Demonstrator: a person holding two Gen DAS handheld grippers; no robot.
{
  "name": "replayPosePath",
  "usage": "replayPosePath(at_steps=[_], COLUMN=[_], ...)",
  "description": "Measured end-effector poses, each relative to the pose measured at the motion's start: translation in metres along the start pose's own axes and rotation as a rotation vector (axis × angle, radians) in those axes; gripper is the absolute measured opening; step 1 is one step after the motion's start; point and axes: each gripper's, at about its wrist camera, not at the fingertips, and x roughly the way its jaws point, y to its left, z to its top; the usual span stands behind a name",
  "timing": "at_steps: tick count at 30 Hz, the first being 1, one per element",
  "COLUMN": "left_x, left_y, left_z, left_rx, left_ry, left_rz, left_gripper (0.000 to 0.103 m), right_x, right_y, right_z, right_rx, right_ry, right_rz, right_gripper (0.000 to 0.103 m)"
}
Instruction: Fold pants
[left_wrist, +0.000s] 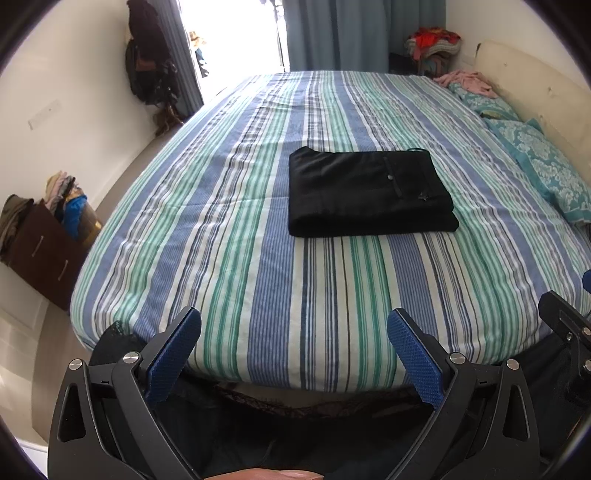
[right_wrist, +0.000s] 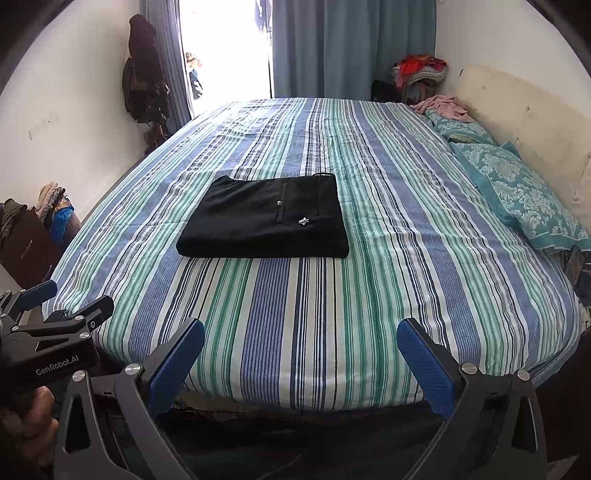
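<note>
Black pants lie folded into a flat rectangle in the middle of the striped bed; they also show in the right wrist view, with a small white logo and a pocket button on top. My left gripper is open and empty, held back over the near edge of the bed, well short of the pants. My right gripper is open and empty, also near the bed's front edge. The left gripper's body shows at the left of the right wrist view.
Teal patterned pillows and a pink cloth lie along the headboard at the right. A brown drawer unit with clothes stands on the floor at the left. Curtains and a bright doorway are beyond the bed.
</note>
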Motion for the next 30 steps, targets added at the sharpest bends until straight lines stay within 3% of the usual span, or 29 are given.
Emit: replayPosePath(at_steps=[30], left_x=[0.0004], left_y=[-0.0016], left_z=[-0.0028], left_rx=[0.006], left_ry=[-0.001], left_rz=[0.004], left_gripper=[0.101], right_x=[-0.0002], right_y=[0.0047], right_z=[-0.0025], right_rx=[-0.009], right_ry=[0.006], right_rz=[0.004], right_gripper=[0.103])
